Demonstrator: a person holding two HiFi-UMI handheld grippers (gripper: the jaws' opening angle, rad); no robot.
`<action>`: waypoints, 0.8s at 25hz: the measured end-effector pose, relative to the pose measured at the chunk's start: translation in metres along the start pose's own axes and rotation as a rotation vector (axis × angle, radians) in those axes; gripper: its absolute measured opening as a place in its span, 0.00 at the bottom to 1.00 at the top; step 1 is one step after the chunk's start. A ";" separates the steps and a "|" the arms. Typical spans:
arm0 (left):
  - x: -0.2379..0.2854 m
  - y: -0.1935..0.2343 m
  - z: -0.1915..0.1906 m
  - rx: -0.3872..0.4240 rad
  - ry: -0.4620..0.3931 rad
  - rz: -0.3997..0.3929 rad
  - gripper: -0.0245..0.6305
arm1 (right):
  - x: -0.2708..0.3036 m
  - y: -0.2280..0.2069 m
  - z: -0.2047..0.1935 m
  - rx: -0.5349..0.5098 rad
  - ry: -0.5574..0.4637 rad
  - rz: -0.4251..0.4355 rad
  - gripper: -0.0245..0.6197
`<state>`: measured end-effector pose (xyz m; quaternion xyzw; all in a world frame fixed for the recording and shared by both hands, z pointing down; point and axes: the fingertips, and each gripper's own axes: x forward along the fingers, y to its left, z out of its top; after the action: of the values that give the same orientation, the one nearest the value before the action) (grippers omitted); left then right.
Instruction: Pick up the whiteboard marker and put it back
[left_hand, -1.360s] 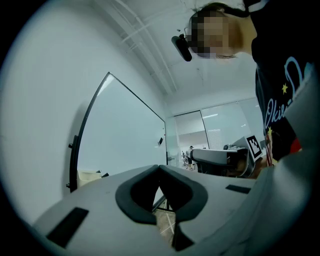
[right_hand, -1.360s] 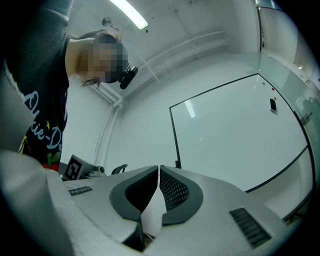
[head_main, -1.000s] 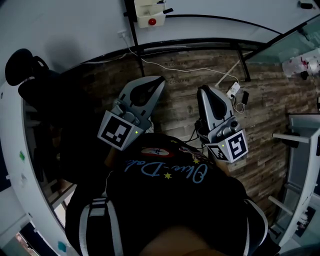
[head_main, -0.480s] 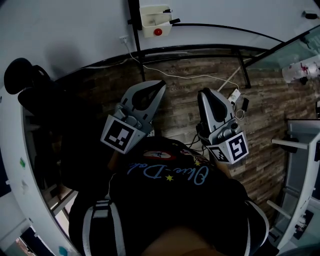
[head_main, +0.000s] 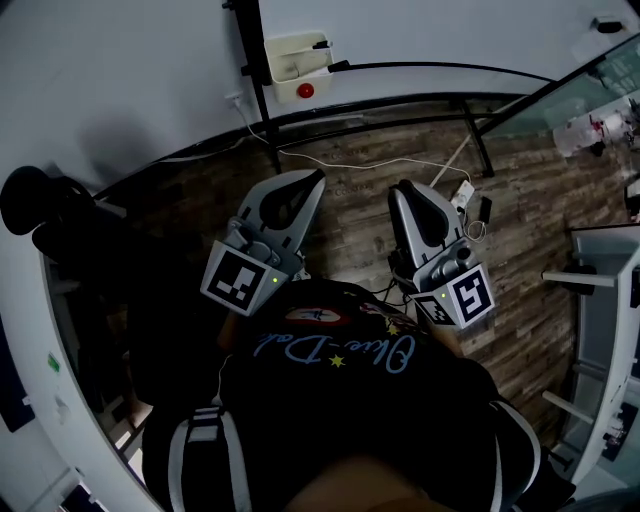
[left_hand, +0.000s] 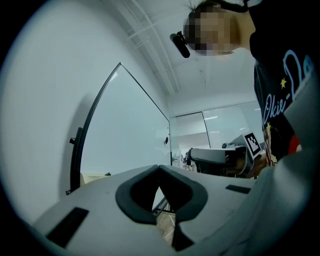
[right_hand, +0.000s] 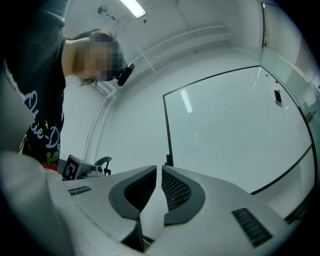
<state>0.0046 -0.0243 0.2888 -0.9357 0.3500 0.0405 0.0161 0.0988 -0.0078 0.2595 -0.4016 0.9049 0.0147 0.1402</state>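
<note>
A small white tray (head_main: 297, 57) hangs on the black post of the whiteboard (head_main: 420, 30) ahead, with a red knob (head_main: 305, 90) below it. A dark stick (head_main: 322, 44), possibly the marker, pokes out of the tray's right end. My left gripper (head_main: 316, 180) (left_hand: 159, 168) is held level in front of my chest, jaws shut and empty. Beside it my right gripper (head_main: 404, 190) (right_hand: 160, 170) points at the whiteboard (right_hand: 240, 130), jaws closed to a sliver with nothing between. Both tips are well short of the tray.
A black office chair (head_main: 45, 215) stands at the left. A power strip with cables (head_main: 466, 192) lies on the wood floor (head_main: 540, 200) by the board's stand legs (head_main: 478, 135). A white table frame (head_main: 600, 280) is at the right.
The tray and whiteboard have slid lower and nearer in the head view as I moved toward them. Both grippers came along, still shut and side by side.
</note>
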 end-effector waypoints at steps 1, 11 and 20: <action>0.002 0.002 0.000 0.005 -0.002 -0.008 0.03 | 0.002 -0.002 -0.001 -0.002 0.001 -0.008 0.11; 0.006 0.043 -0.004 -0.008 0.008 -0.039 0.03 | 0.042 -0.011 -0.013 -0.005 0.010 -0.042 0.12; -0.004 0.068 -0.006 0.003 -0.033 -0.111 0.04 | 0.074 -0.011 -0.027 -0.025 0.024 -0.075 0.12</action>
<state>-0.0432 -0.0733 0.2948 -0.9529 0.2974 0.0542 0.0253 0.0533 -0.0724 0.2671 -0.4371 0.8906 0.0162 0.1248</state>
